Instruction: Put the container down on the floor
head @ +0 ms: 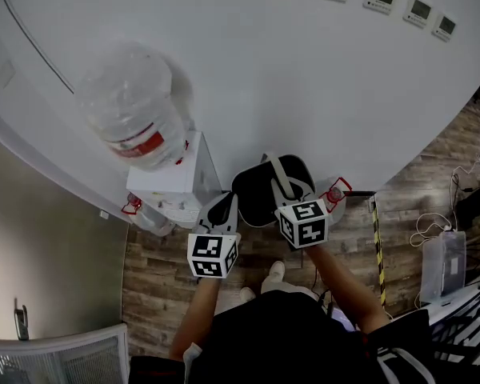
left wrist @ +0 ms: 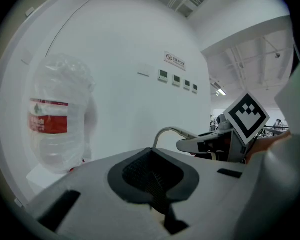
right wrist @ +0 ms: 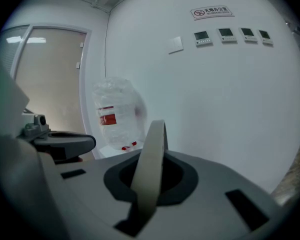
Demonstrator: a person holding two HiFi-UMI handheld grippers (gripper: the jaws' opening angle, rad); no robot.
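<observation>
Bright, even light fills the plain white wall (head: 304,78), the big clear plastic water bottle (head: 136,118) throws a soft shadow, and fisheye edges curve and darken.

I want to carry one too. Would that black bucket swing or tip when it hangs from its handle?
Probably it swings a bit: the black bucket hangs only from its thin handle, pinched by the right gripper. It likely isn't heavy, since one gripper seems to carry it. The handle looks stiff; it holds an arch.
</observation>
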